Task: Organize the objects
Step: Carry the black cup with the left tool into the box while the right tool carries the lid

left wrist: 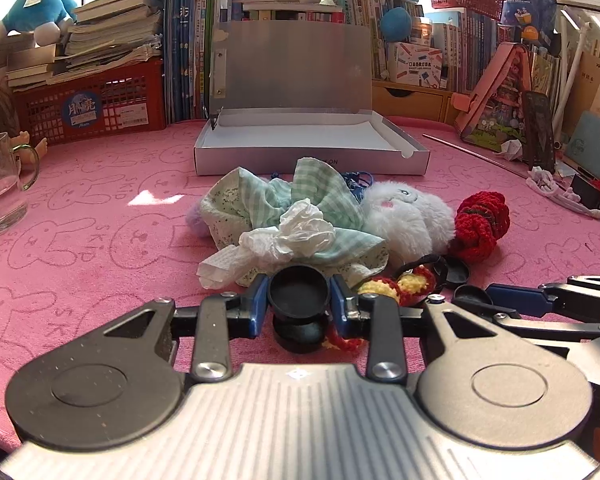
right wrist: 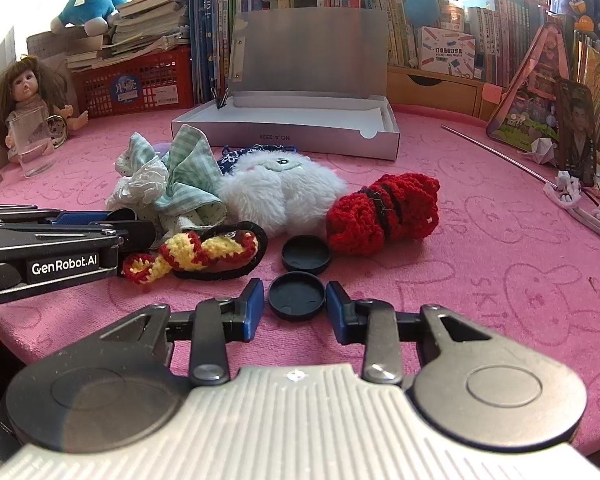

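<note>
Your left gripper (left wrist: 299, 304) pinches one black cap (left wrist: 298, 295) just above the cloth (left wrist: 80, 240), while your right gripper (right wrist: 296, 308) stands open around another cap (right wrist: 296, 295) lying flat, which may skid away as the pads close.

A purple plush (left wrist: 193, 220) at mid-frame is mostly hidden behind the checked cloth (left wrist: 320, 196). The glass mug (left wrist: 2, 184) is cut off by the left edge. The book spines (right wrist: 488, 28), upper right, are too small to read.
</note>
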Demonstrator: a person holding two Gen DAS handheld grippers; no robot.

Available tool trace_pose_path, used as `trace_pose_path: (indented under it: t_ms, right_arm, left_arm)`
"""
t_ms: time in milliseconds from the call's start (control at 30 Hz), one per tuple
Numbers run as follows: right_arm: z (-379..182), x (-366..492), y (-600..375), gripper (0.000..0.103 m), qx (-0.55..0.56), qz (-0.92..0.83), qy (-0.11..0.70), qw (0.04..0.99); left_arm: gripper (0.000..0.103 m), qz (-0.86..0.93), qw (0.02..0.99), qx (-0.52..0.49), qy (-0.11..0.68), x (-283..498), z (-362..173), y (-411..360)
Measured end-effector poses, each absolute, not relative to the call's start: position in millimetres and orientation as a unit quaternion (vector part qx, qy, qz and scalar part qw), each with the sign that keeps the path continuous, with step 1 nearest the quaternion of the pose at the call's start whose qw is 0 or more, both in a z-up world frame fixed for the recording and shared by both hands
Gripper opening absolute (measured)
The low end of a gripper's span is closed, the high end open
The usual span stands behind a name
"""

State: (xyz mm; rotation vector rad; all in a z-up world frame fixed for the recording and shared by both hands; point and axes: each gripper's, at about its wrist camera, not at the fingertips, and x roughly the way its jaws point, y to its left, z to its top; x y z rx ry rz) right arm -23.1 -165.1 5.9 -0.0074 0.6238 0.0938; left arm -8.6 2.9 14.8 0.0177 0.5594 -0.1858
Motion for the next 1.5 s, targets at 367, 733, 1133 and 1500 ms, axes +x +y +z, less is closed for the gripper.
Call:
trace_pose_path:
  t_ms: [367,733,1133,1500]
  right_arm:
    - [17.9,-27.6,-167.7,0.037,0.002,0.046,0.292,0.955]
    - [52.4,-9.1,-187.3,0.037,0.039,0.041,0.267,0.962]
    - [81.1,30.4,-206.5,0.037,0.058,0.05,0.25,0.965]
    - [85.7,73.5,-212.7,0.037,0.059,0.051,0.257,0.963]
  left_arm:
    - [0.038,-0.112,0.959,0.006,0.26,-13.0,33.5,-2.0]
    - [0.038,-0.133,0.96,-0.009,0.245,8.0,65.7,-3.2]
    - [0.038,-0.146,0.959,-0.032,0.243,58.3,88.7,-4.2]
    - [0.038,-0.134,0.955,-0.041,0.26,114.6,87.7,-3.0]
